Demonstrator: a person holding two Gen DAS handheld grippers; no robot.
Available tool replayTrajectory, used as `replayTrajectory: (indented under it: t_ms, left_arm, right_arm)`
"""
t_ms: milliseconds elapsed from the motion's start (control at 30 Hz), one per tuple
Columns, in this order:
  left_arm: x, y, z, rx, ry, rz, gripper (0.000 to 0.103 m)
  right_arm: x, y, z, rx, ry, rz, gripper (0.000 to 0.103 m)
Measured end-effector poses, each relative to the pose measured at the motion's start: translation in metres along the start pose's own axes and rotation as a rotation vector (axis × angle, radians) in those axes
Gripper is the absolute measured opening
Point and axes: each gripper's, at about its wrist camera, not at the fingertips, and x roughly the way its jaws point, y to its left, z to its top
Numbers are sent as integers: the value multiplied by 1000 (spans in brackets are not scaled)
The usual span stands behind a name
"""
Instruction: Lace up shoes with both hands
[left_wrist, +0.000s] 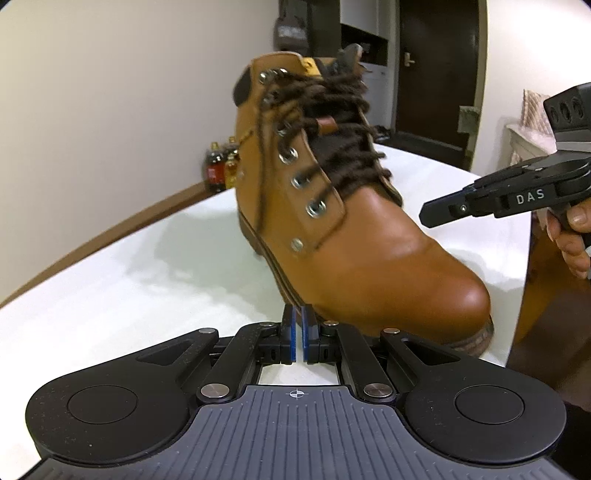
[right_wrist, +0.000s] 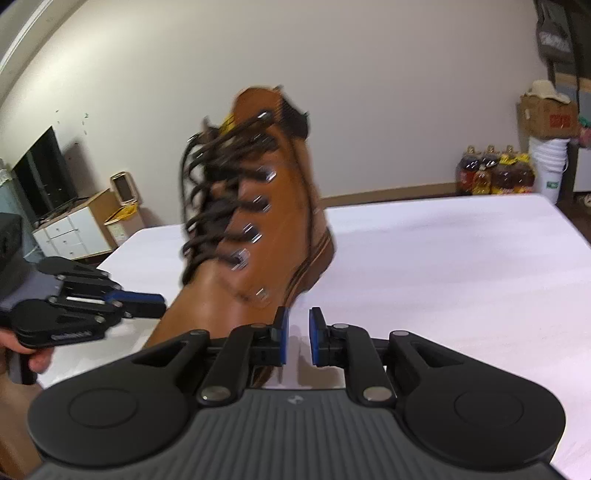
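A tan leather boot (left_wrist: 354, 258) with dark brown laces (left_wrist: 332, 122) stands on a white table (left_wrist: 110, 295), its toe towards me. One loose lace strand hangs down the boot's side (left_wrist: 260, 177). My left gripper (left_wrist: 298, 321) sits low at the sole by the toe, its blue pads almost together with only a thin slit and nothing seen between them. In the right wrist view the boot (right_wrist: 273, 229) looks blurred. My right gripper (right_wrist: 298, 328) is just in front of the boot's side, jaws apart, nothing between them. Each gripper shows in the other's view: the right gripper (left_wrist: 424, 216) and the left gripper (right_wrist: 160, 301).
A hand (left_wrist: 576, 236) holds the right gripper's handle at the table's right edge. Drink bottles (right_wrist: 495, 173) stand on the floor by the far wall, next to a white bucket (right_wrist: 548, 166) and a cardboard box (right_wrist: 548, 114). A white cabinet (right_wrist: 74, 229) with a screen is at left.
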Motion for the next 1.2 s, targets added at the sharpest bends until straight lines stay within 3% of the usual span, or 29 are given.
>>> replayTrajectory:
  t_ms: [167,267,400,567,733,867,1200]
  left_arm:
    - [2,-6,15,12,-50,48,3]
    - [-4,-5,32,33,-133,70,3]
    - [-4,-17,48,172,-194,88,6]
    - [-3,-25,52,288,-225,119,7]
    - [-9,-21,51,256,-252,130,7]
    - [-10,-16,52,237,-244,92,7]
    - [-12,-19,48,279,-237,42,3]
  right_arm:
    - [-2,11,0,-49,-29,-8,14]
    - [-3,16,7,-105,-65,-32,14]
    - [1,30,19,-278,-99,-83,14]
    - [-1,30,27,-309,-121,-84,14]
    - [-1,30,30,-313,-127,-81,14]
    - [0,29,31,-305,-132,-78,14]
    - [-5,27,34,-307,-151,-79,14]
